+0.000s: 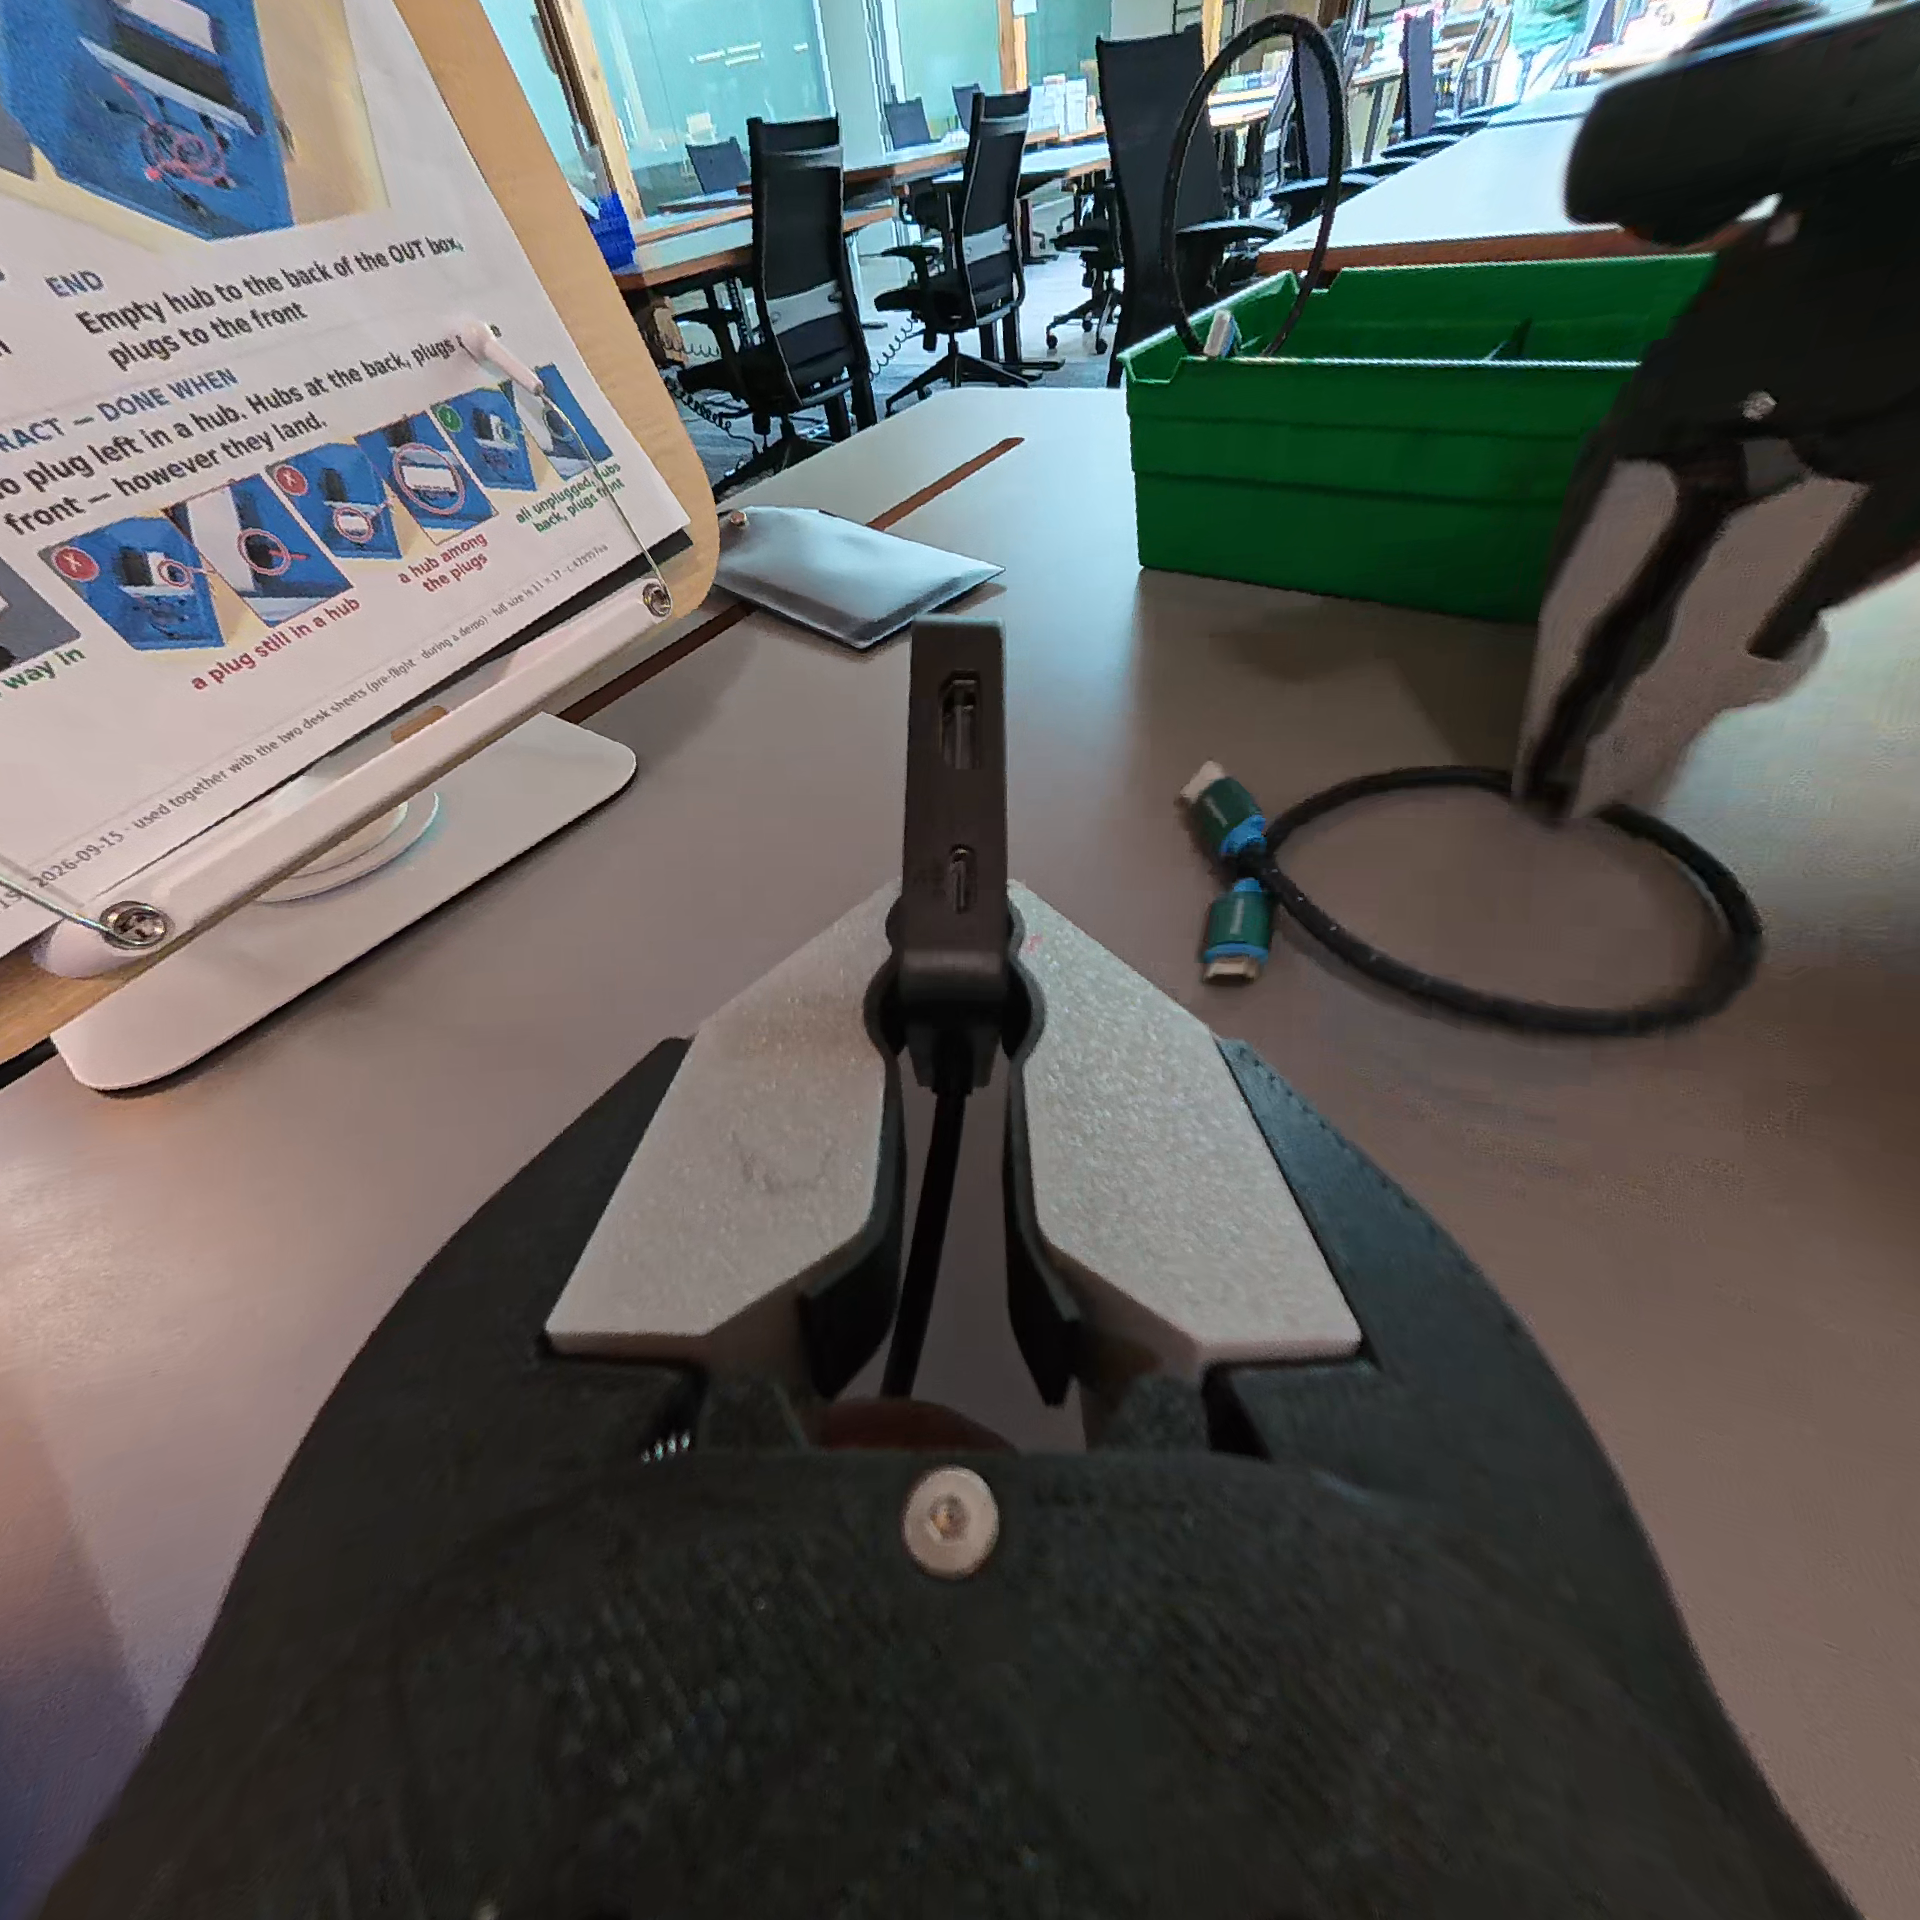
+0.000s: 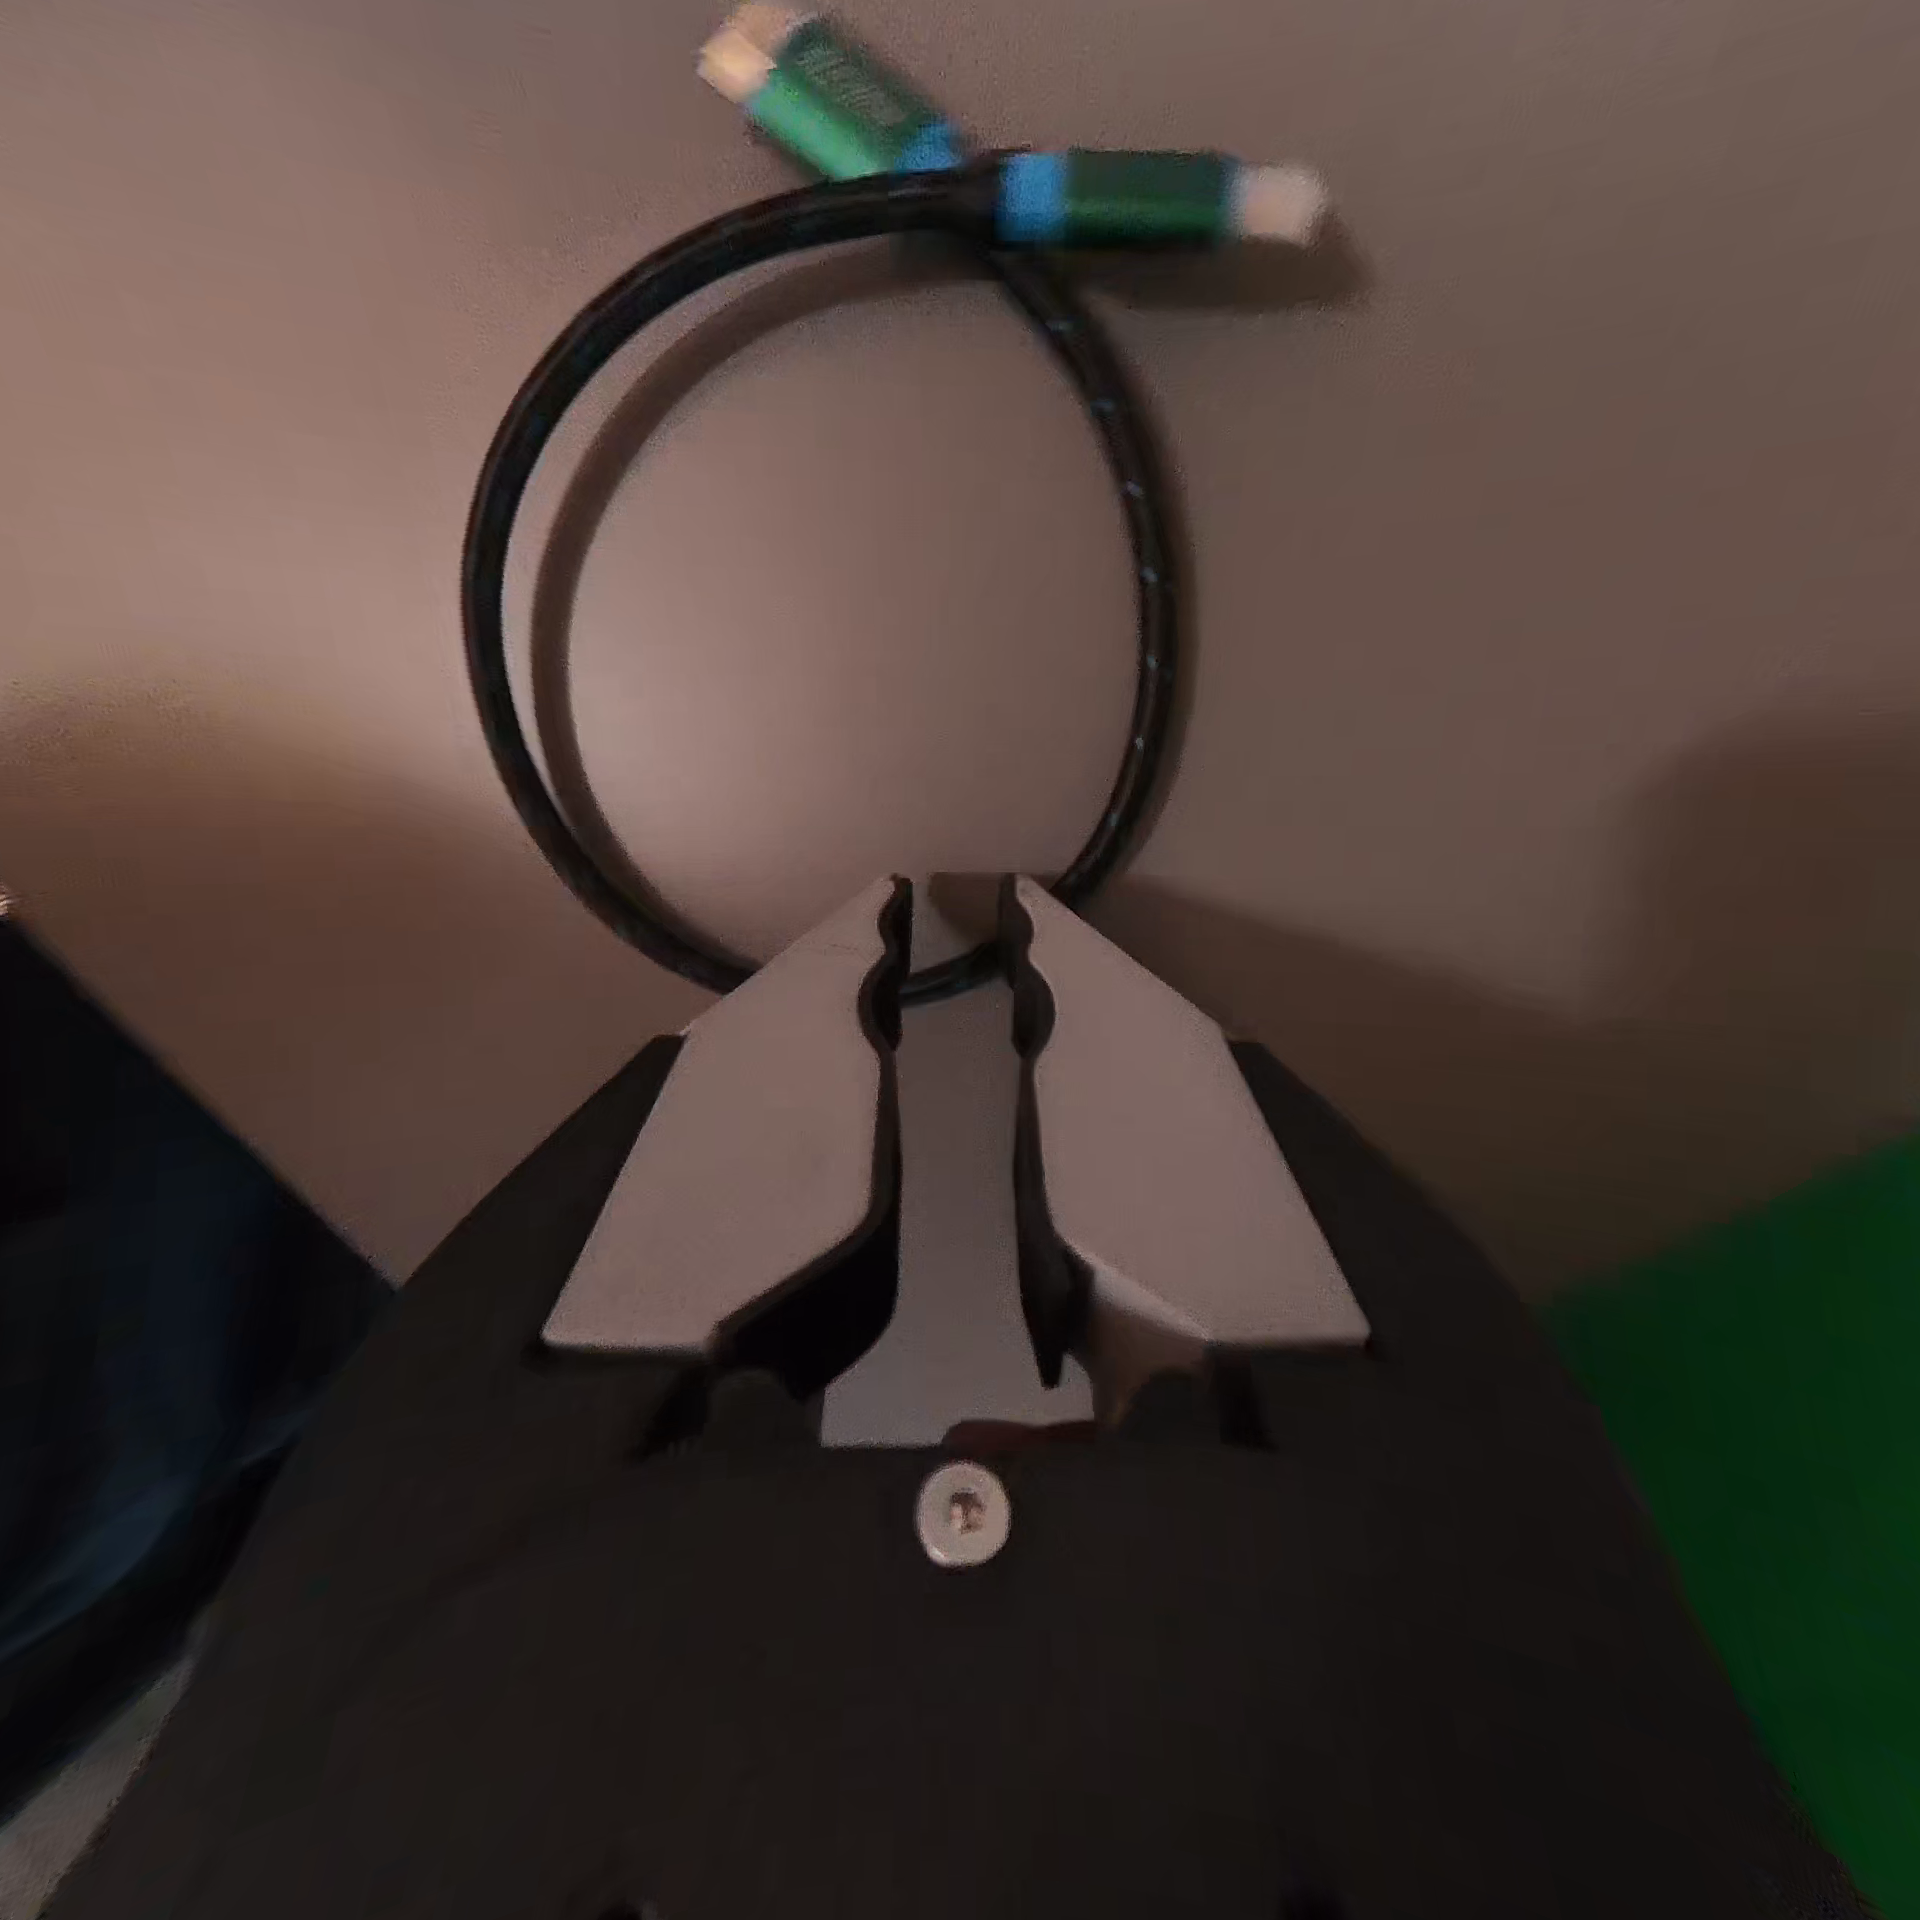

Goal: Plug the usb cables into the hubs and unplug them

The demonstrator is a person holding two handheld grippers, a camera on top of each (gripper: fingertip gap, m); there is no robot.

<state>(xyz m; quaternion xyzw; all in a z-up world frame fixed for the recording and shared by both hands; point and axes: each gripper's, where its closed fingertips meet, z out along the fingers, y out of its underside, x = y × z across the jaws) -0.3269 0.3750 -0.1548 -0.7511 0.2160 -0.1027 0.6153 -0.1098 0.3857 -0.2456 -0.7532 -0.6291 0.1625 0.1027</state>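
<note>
Between left gripper fingertips: slim dark grey rectangular hub, clamped upright, its black lead running back between jaws. Right of it, looped black braided cable with green-blue plugs on grey tabletop — green plastic bin behind.

Right wrist view, blurred: right gripper jaws narrowly parted astride cable loop — contact unclear.

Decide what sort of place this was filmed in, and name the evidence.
Probably an open-plan office or lab workroom: rows of black office chairs at long desks, glass partitions behind, and a grey desk holding a green bin.
</note>
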